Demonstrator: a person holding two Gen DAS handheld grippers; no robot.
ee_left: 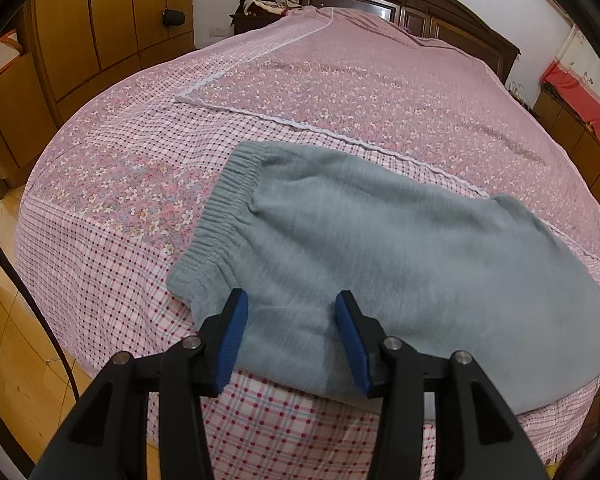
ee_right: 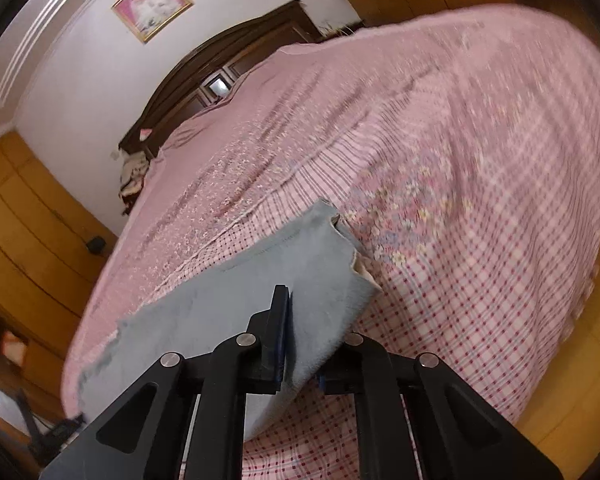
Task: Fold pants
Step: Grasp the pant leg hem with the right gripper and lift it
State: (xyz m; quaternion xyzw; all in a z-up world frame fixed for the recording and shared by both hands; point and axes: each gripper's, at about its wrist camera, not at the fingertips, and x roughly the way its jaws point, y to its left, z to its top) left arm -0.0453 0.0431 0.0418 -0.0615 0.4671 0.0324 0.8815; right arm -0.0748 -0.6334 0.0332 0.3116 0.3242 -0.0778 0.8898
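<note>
- Grey pants (ee_left: 380, 256) lie on the bed (ee_left: 340, 80), near its foot edge, on the pink checked and flowered bedspread (ee_left: 112, 240); they look already doubled over.
- Judged soft, thick knit: light, limp, not slippery. It will sag where unsupported; best held at edges, cuffs or waistband.
- Elastic waistband (ee_left: 216, 208) points left in the left wrist view; long axis runs left to right across the bed's foot.
- Left tongs (ee_left: 291, 300): spread wide, hovering at the near edge of the pants, gripping nothing.
- Right tongs (ee_right: 300, 320): pressed together, pinching the pants cloth, which looks lifted off the bedspread here; view is motion-blurred.
- Headboard (ee_left: 400, 4) and wardrobes (ee_left: 100, 12) beyond.
</note>
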